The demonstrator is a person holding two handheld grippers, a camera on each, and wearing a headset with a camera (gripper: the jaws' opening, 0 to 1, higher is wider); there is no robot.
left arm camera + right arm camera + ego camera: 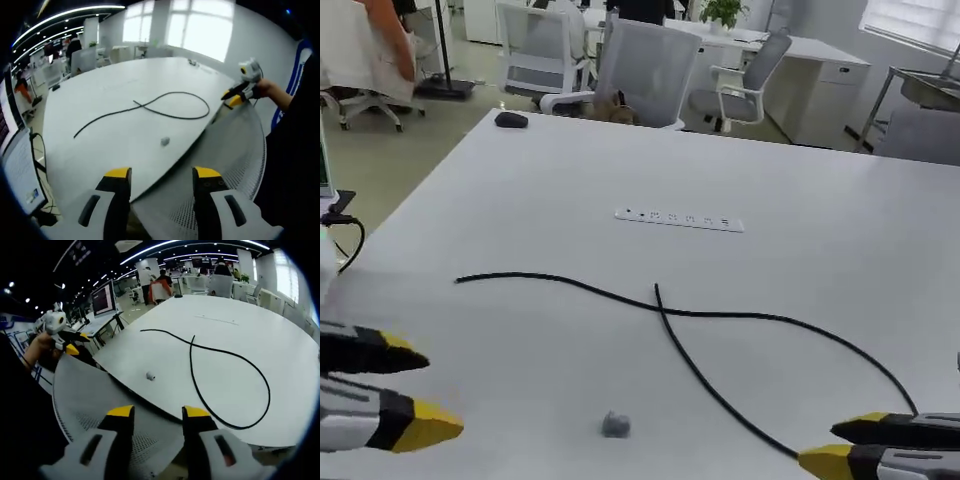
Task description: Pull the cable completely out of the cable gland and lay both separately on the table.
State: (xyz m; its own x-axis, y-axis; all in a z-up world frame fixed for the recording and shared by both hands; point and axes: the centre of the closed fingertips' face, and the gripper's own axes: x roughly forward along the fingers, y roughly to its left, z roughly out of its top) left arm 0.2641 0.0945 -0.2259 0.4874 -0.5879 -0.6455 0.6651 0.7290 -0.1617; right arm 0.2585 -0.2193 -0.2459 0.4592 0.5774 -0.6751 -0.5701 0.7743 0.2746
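Note:
A long black cable [663, 309] lies in a loose crossed loop on the white table [820, 260]. The small grey cable gland [615, 425] rests by itself near the front edge, apart from the cable. In the left gripper view the gland [165, 142] and cable [144, 105] lie well ahead of my left gripper [162, 174], which is open and holds nothing. My right gripper [158, 412] is open too, back from the gland [150, 375] and cable [192, 347]. The head view has the left gripper [442, 394] at lower left and the right gripper [818, 445] at lower right.
A white power strip [680, 220] lies mid-table and a dark mouse [511, 120] at the far left edge. Office chairs [640, 70] stand behind the table. A mesh chair back [230, 150] is close under both grippers. A screen [20, 160] sits at the left.

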